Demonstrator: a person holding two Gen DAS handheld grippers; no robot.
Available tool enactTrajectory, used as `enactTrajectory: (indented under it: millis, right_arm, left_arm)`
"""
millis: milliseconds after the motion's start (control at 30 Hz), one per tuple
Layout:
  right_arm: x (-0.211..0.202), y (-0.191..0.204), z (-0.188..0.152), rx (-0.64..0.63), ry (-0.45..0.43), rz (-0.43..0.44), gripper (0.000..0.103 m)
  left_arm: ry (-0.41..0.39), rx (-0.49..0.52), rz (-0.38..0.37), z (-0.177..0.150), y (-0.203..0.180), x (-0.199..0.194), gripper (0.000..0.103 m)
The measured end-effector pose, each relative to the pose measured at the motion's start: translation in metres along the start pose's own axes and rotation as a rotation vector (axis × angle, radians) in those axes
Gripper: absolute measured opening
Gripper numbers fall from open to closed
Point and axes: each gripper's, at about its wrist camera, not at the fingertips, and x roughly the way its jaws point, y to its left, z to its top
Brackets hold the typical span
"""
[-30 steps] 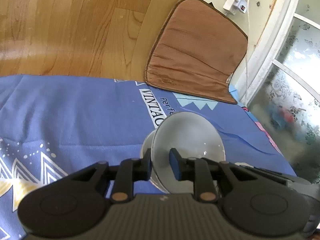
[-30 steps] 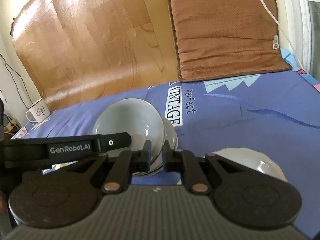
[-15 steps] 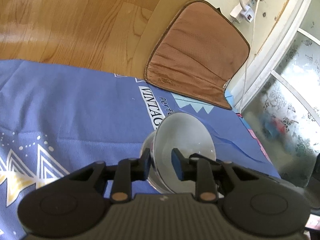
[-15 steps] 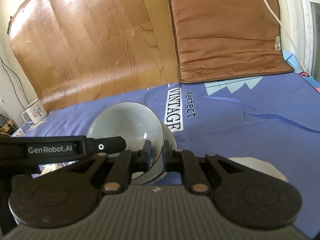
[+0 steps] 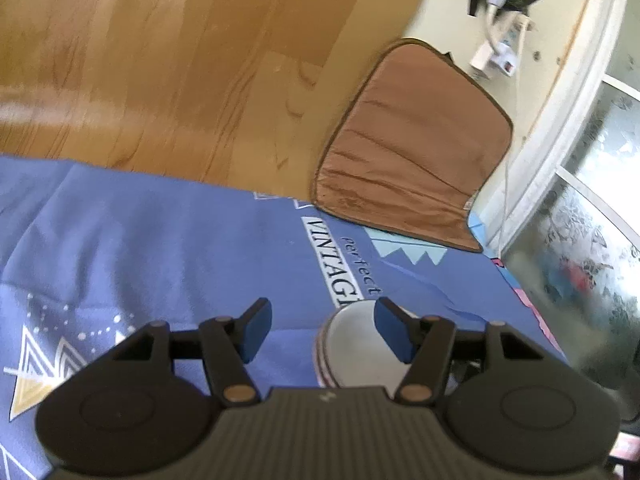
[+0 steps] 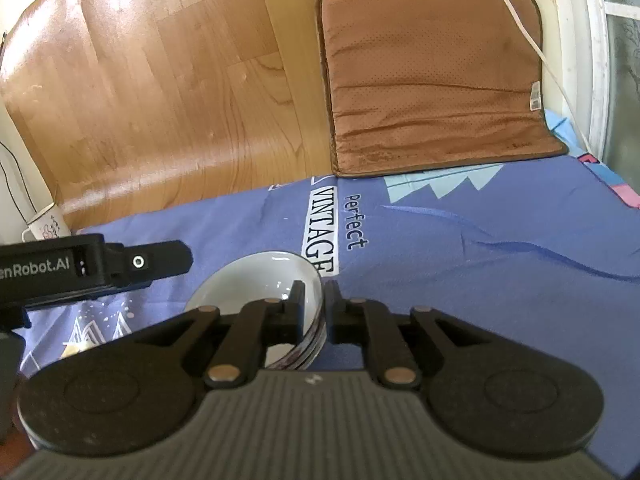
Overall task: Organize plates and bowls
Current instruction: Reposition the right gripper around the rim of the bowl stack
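A stack of white bowls [image 5: 352, 352] sits on the blue cloth [image 5: 160, 248]. My left gripper [image 5: 324, 330] is open and empty, its blue pads spread wide, with the stack just inside the right pad. In the right wrist view my right gripper [image 6: 314, 308] is shut on the rim of the bowl stack [image 6: 256, 284], one finger inside the top bowl and one outside. The left gripper body [image 6: 92, 268] shows at the left of that view.
A brown cushion [image 6: 432, 68] lies on the wood floor [image 6: 160, 80] beyond the cloth. A white mug [image 6: 44, 228] stands at the far left. A power strip and cable [image 5: 500, 40] hang on the wall by a window frame [image 5: 560, 128].
My left gripper has opened, let go of the bowl and pulled back left. The bowl now rests in the stack, which has settled flat on the cloth. My right gripper stays shut on the rim.
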Motion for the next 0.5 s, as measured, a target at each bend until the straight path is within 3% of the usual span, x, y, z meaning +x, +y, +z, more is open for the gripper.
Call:
enactTrajectory:
  millis: [333,367,433,500]
  right_arm:
    - [-0.016,-0.001,-0.002,0.019,-0.041,0.008,0.016]
    - [-0.017,-0.002,-0.002,0.026,-0.040,0.011,0.019]
    - [-0.022,-0.004,-0.003,0.043,-0.047,0.023,0.034]
    - [-0.027,-0.003,-0.006,0.042,-0.062,0.027,0.035]
  left_arm:
    - [0.059,0.021,0.021,-0.017,0.003,0.009,0.058]
    - [0.064,0.022,0.024,-0.019,0.004,0.009,0.058]
    - [0.072,0.022,0.033,-0.023,0.005,0.009,0.058]
    - [0.074,0.021,0.037,-0.026,0.008,0.005,0.060]
